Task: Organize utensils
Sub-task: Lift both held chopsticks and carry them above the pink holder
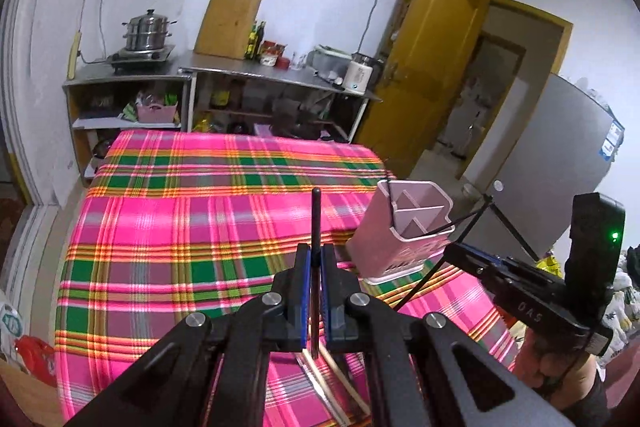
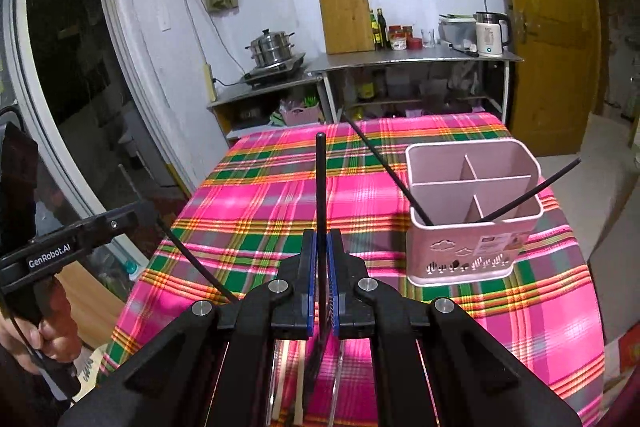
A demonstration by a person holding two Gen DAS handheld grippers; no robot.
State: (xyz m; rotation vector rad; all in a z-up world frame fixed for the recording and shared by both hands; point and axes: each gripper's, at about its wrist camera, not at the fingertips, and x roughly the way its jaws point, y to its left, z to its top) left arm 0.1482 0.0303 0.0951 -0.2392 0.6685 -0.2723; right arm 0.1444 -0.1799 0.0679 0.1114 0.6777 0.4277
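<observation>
Black jaws of the left gripper (image 1: 315, 269) stand pinched tight on a black chopstick (image 1: 316, 215), its tip poking up above the pads. Right gripper (image 2: 321, 259) likewise clamped on a second black chopstick (image 2: 321, 183), upright between the blue pads. Both sticks gripped low on the shaft, likely so the free end can be steered into a slot.

Pink utensil holder (image 2: 476, 251) stands on the right side of the plaid tablecloth (image 1: 192, 219), divided into compartments. Two black chopsticks (image 2: 384, 171) already lean out of its near compartments, angled apart. Pale chopsticks (image 1: 320, 383) lie on the cloth beneath the grippers, not yet sorted.

Room: steel counter (image 2: 416, 57) at the far wall with a steamer pot (image 2: 272, 47), cutting board (image 2: 346, 19), kettle (image 2: 490, 33); yellow door (image 1: 424, 67) ajar.
</observation>
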